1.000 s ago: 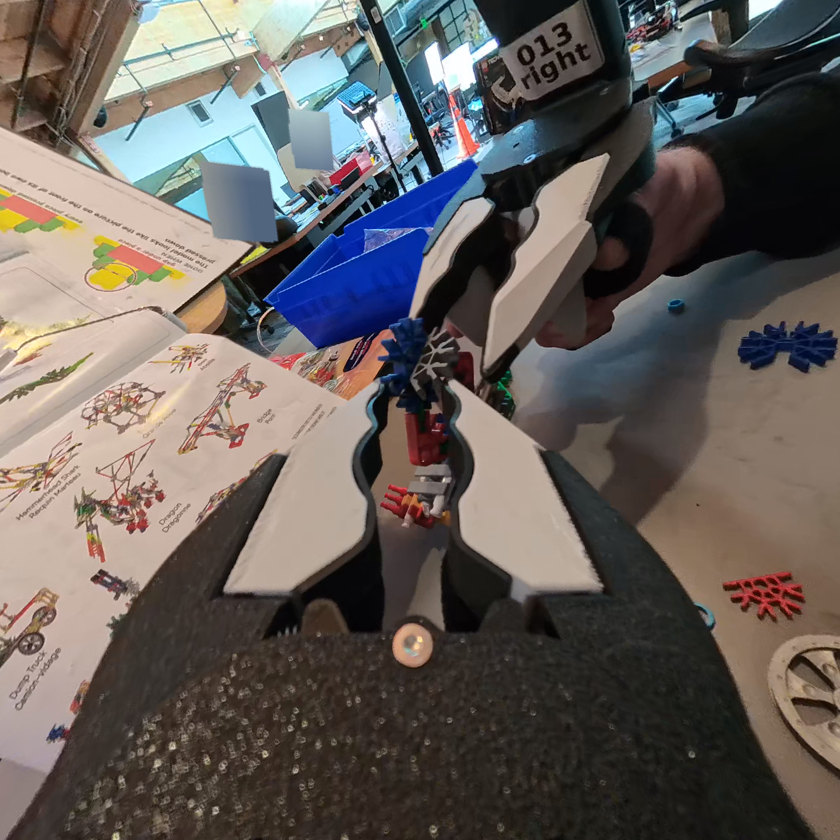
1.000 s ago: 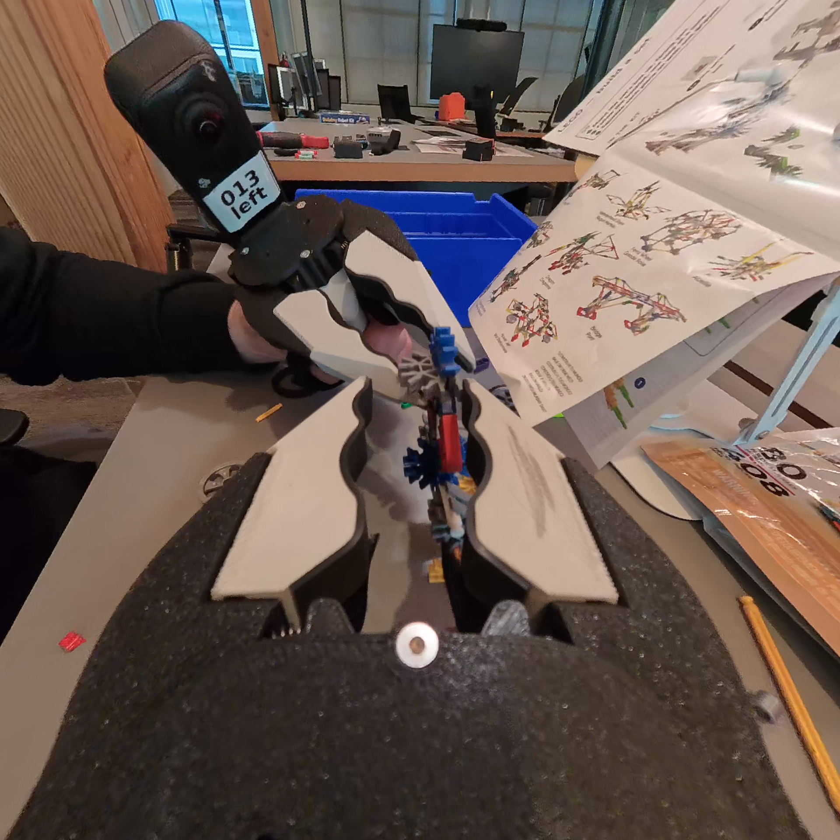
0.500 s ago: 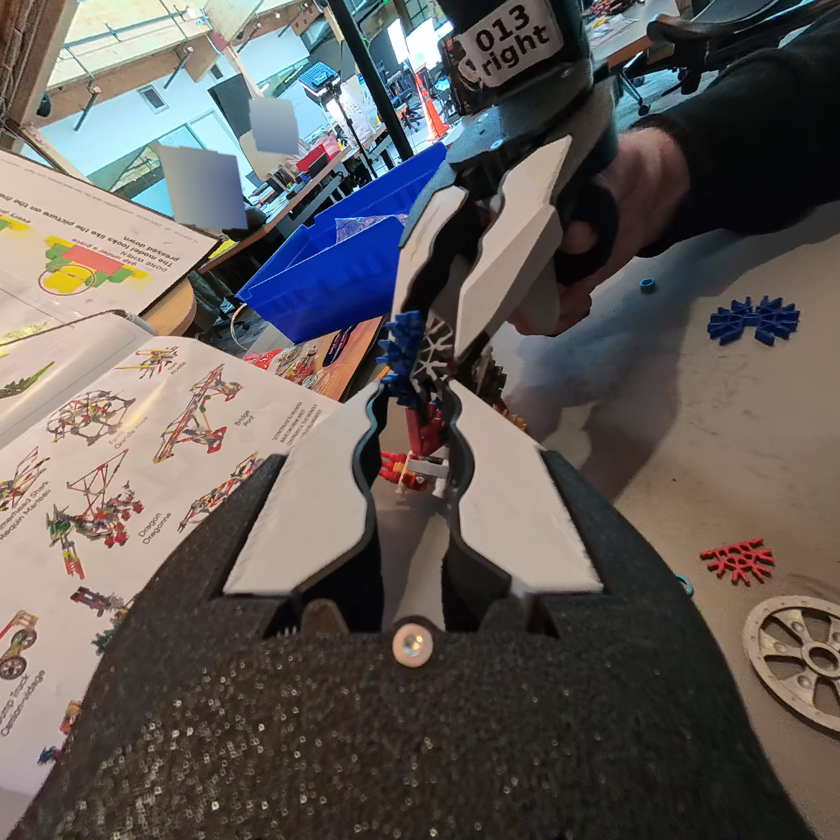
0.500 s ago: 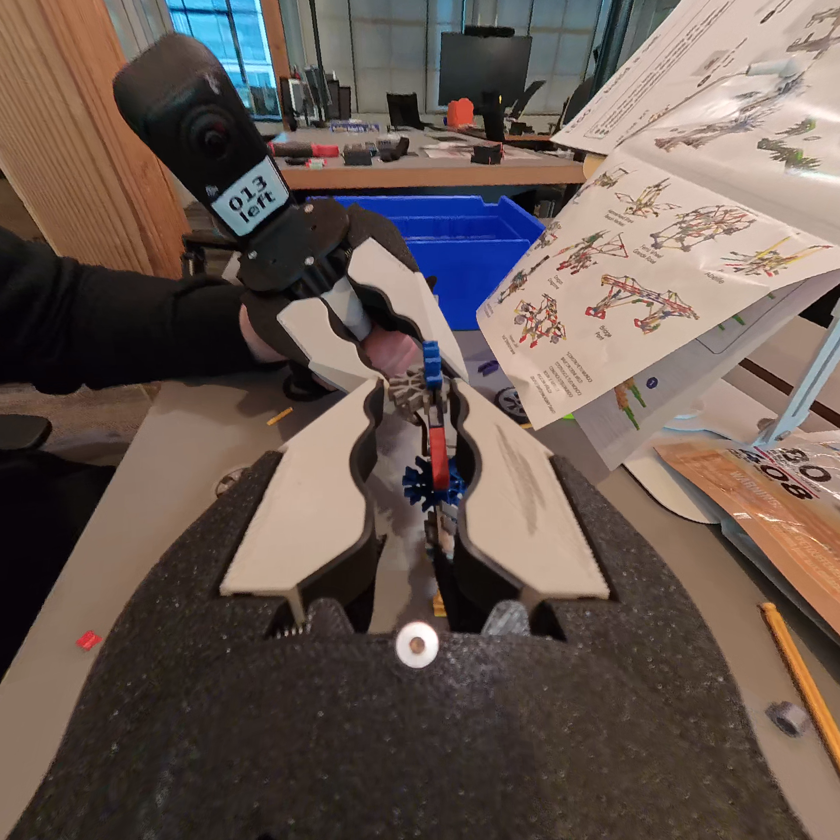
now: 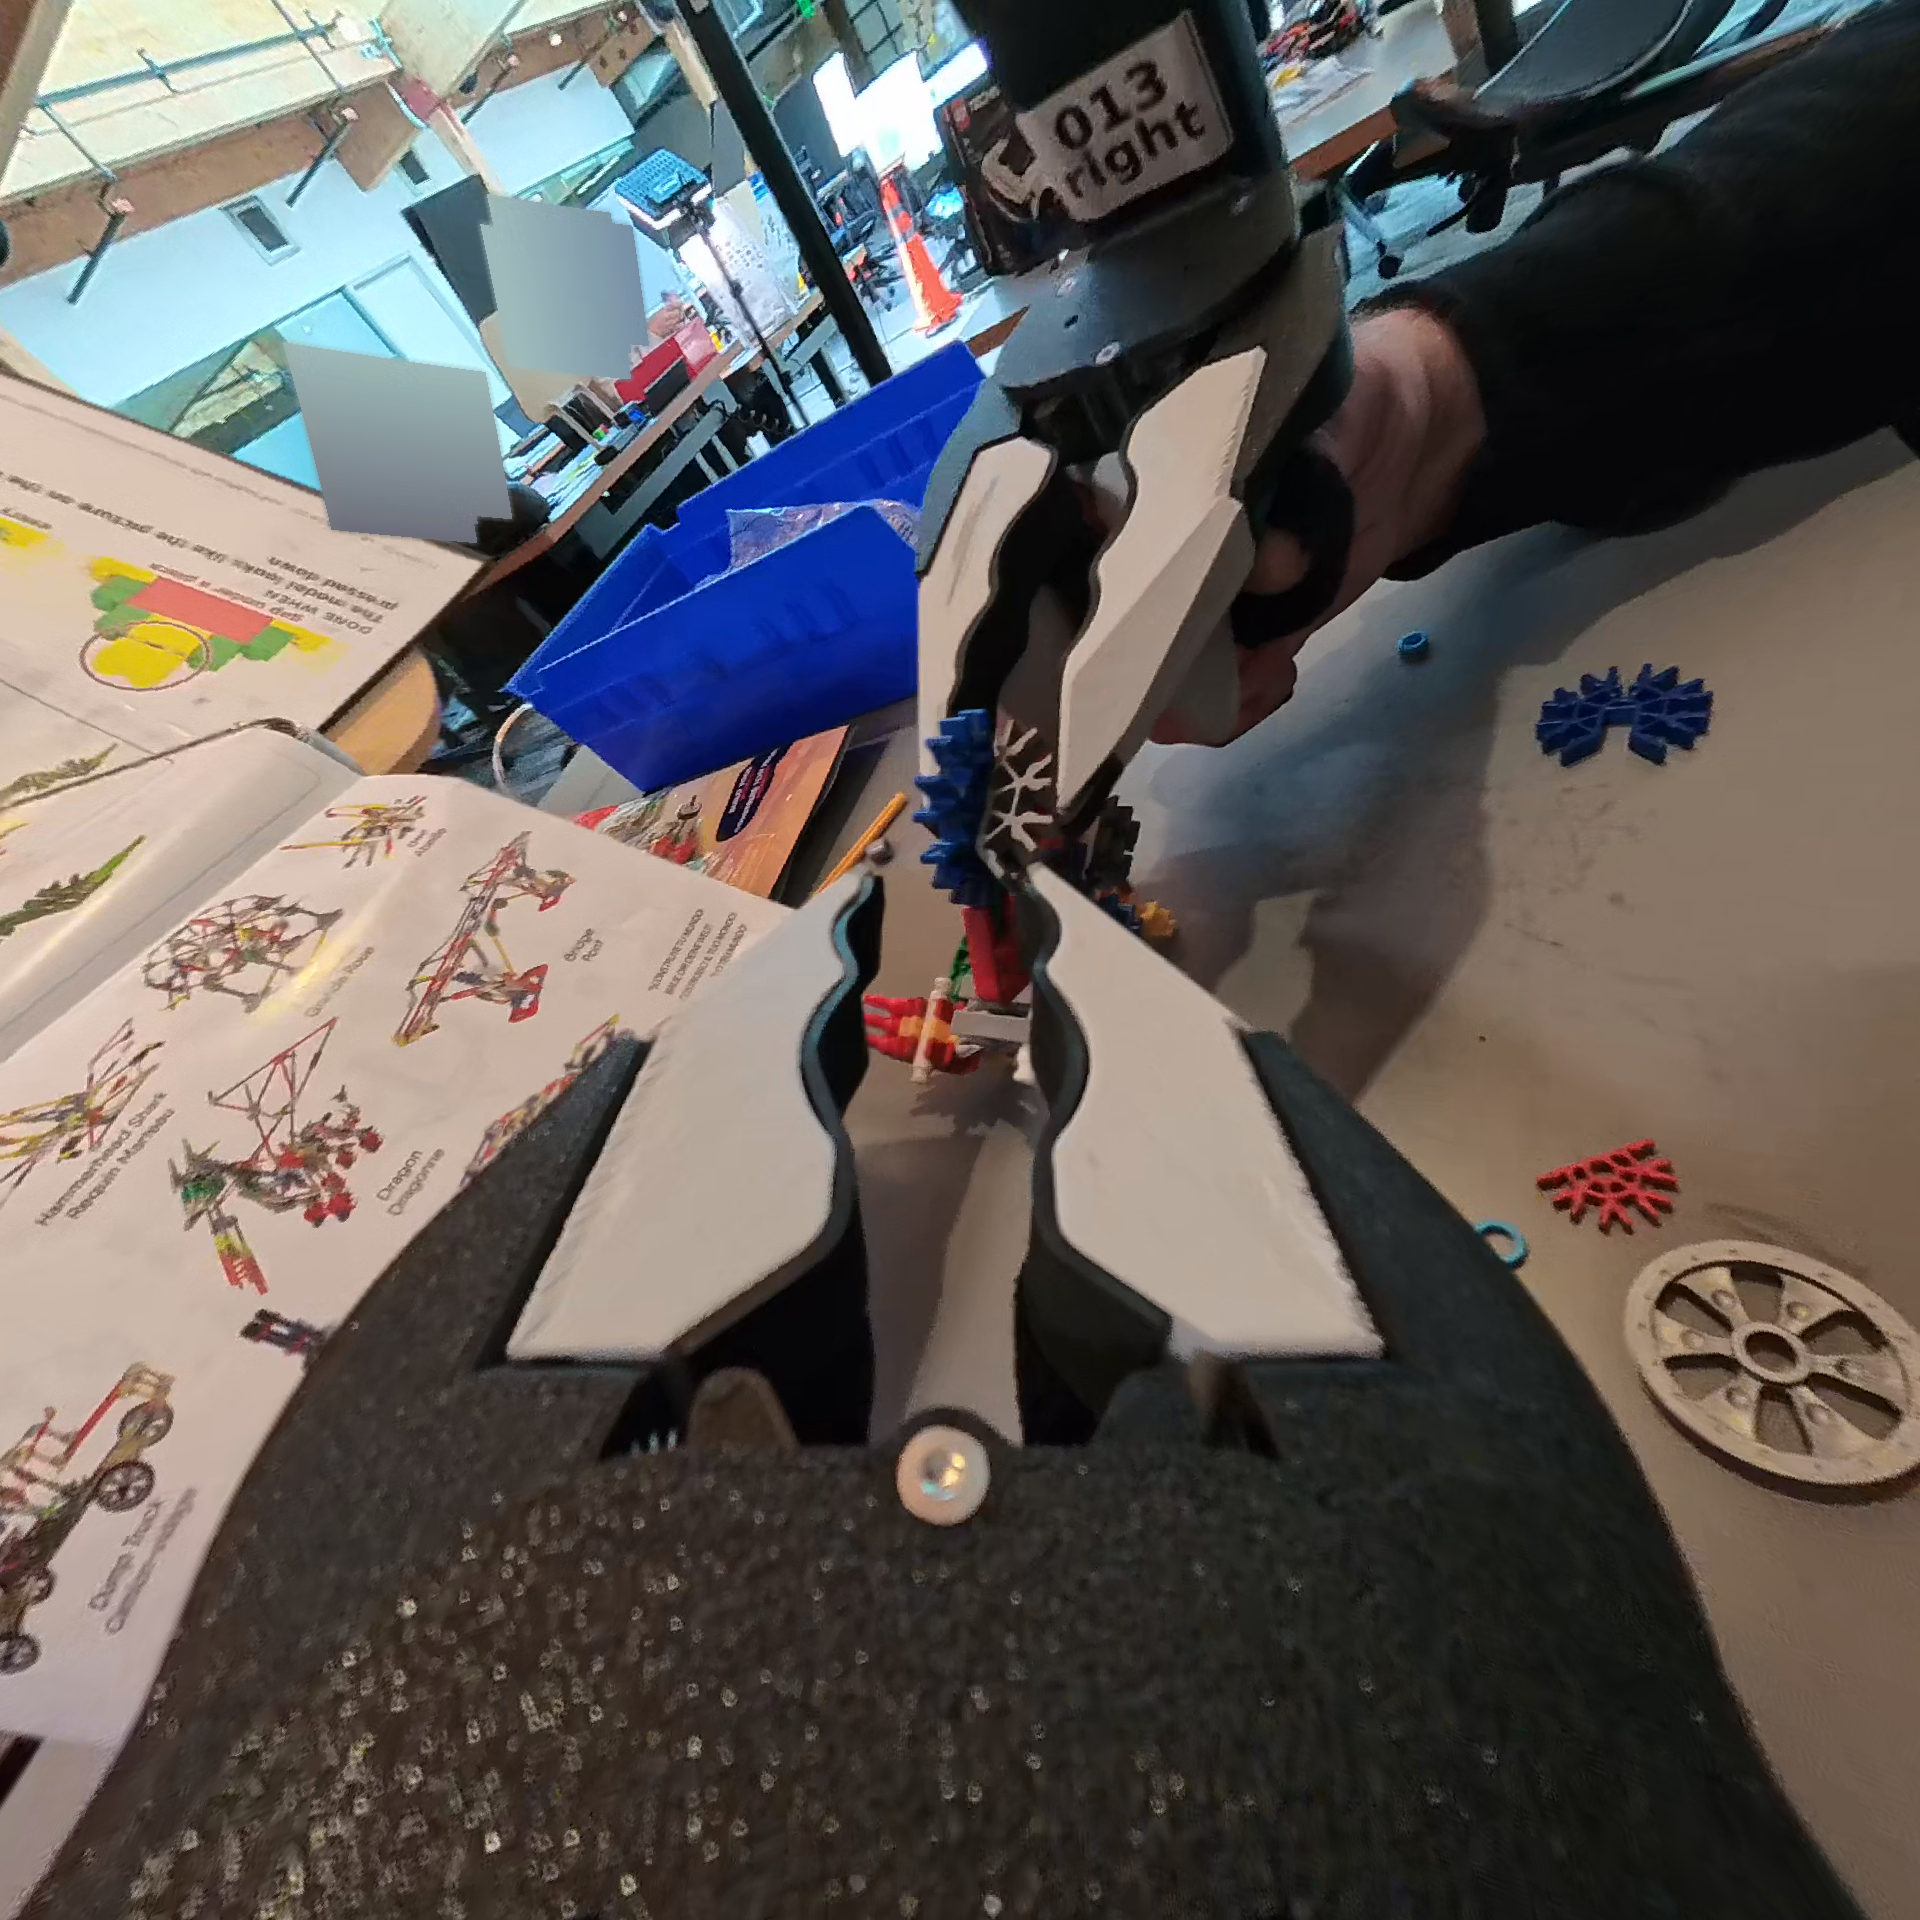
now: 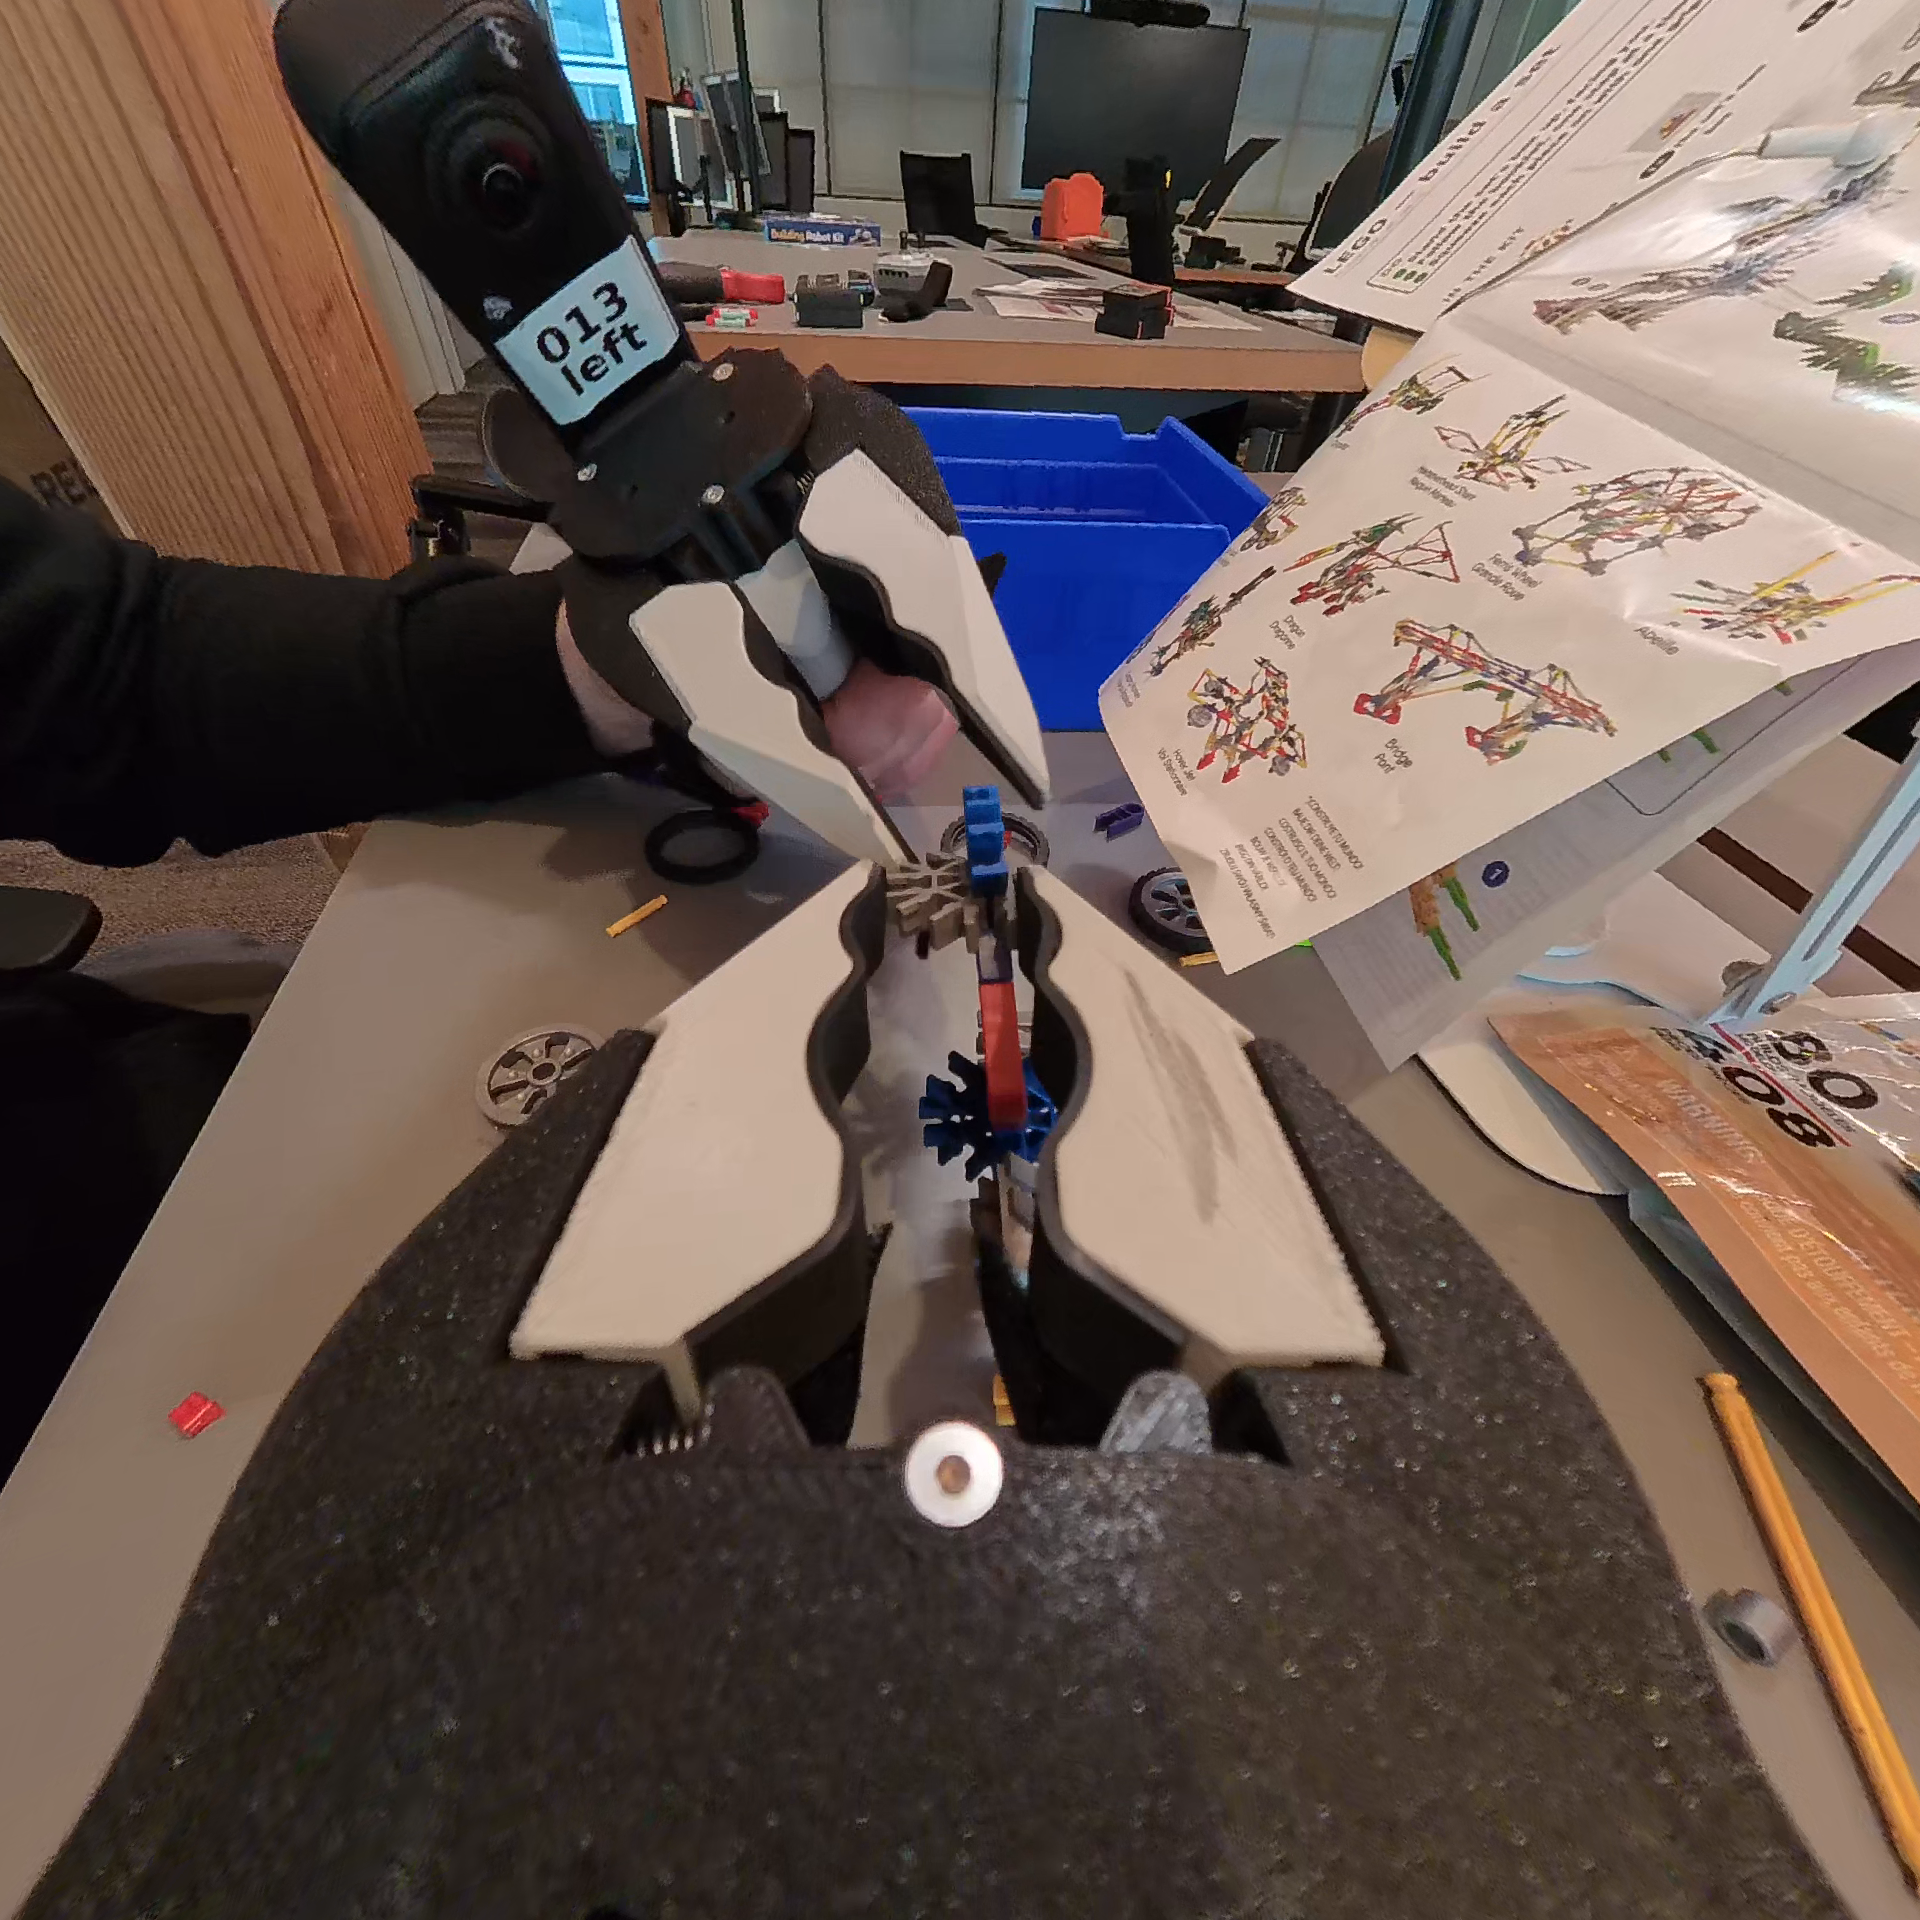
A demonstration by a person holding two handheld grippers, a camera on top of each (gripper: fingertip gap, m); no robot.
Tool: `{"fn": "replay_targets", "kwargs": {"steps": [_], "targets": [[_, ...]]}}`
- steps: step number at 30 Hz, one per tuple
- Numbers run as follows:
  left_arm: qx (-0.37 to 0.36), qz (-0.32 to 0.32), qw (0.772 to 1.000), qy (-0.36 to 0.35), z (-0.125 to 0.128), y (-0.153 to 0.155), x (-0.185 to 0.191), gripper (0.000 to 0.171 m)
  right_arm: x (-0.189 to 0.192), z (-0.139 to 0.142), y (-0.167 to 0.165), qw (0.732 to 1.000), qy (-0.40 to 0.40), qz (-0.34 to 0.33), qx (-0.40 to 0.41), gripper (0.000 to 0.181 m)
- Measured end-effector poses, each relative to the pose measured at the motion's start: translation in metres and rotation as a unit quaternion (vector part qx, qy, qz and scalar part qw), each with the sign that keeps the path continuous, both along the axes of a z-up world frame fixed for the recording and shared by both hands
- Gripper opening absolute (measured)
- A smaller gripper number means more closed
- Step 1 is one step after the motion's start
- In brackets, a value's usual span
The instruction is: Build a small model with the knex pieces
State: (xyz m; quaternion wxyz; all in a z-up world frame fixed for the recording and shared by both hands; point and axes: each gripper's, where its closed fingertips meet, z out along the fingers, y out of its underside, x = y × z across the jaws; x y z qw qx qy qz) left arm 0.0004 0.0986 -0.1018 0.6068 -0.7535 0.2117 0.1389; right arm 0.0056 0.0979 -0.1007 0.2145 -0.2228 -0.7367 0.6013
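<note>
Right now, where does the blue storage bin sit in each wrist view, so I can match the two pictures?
Left wrist view: blue storage bin lies upper centre-left, behind the right gripper.
Right wrist view: the bin lies upper centre, behind the left gripper.
Shared landmark: the open instruction booklet, beside the bin in both.

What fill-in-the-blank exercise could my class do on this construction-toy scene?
1. The right gripper is shut on a construction-toy model whose central strut is ___.
2. Behind the model stands a ___ plastic bin.
3. On the table, a loose red connector lies beside a grey spoked ___.
Missing words: red; blue; wheel.
</note>
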Motion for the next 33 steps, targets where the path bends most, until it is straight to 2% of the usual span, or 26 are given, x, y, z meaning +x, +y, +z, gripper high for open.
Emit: {"fn": "replay_targets", "kwargs": {"steps": [13, 22, 27, 31, 32, 33], "targets": [[-0.004, -0.035, 0.998, -0.051, -0.002, -0.001, 0.010, 0.014, 0.004, -0.002, -0.001, 1.000, -0.011, 0.019, 0.000, 0.024], [0.015, -0.055, 0.993, -0.100, 0.004, -0.001, 0.013, 0.018, 0.008, 0.000, -0.002, 0.998, -0.038, 0.041, -0.035, 0.025], [0.017, -0.059, 0.992, -0.107, 0.006, 0.000, 0.015, 0.019, 0.005, -0.005, -0.003, 0.999, -0.038, 0.031, -0.016, 0.032], [0.021, -0.046, 0.992, -0.120, 0.005, 0.002, 0.009, 0.011, -0.001, -0.003, 0.006, 1.000, -0.025, 0.008, -0.009, 0.031], [0.025, -0.041, 0.992, -0.118, 0.005, 0.002, 0.006, 0.000, -0.003, -0.005, 0.009, 1.000, -0.023, -0.001, -0.001, 0.028], [0.028, -0.033, 0.991, -0.124, 0.004, 0.002, 0.002, 0.000, -0.005, -0.007, 0.012, 1.000, -0.022, -0.005, 0.008, 0.025]]}}
